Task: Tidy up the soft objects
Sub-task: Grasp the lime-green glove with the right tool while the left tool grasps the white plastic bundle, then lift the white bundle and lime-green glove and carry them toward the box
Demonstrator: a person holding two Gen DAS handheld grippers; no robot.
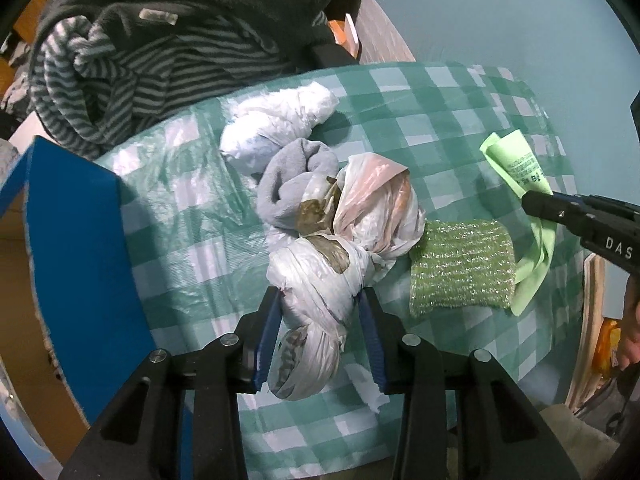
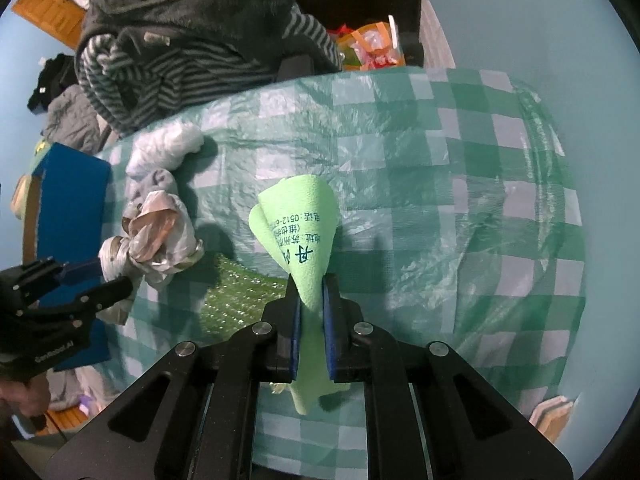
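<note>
My left gripper (image 1: 319, 300) is shut on a knotted white plastic bag bundle (image 1: 316, 280), also seen in the right wrist view (image 2: 120, 256). A pinkish plastic bag (image 1: 376, 212), a grey sock (image 1: 292, 184) and a white plastic bag (image 1: 280, 120) lie beyond it in a heap. My right gripper (image 2: 312, 284) is shut on a folded light green cloth (image 2: 300, 232) with printed text, held upright above the table; the cloth also shows in the left wrist view (image 1: 516, 168). A green glittery scrub sponge (image 1: 460, 268) lies flat between the two grippers.
A green-and-white checked plastic tablecloth (image 1: 420, 120) covers the table. A blue box (image 1: 72, 240) stands at the left edge. A heap of dark and striped clothing (image 1: 160, 40) lies at the back left. An orange bag (image 2: 372, 48) sits behind the table.
</note>
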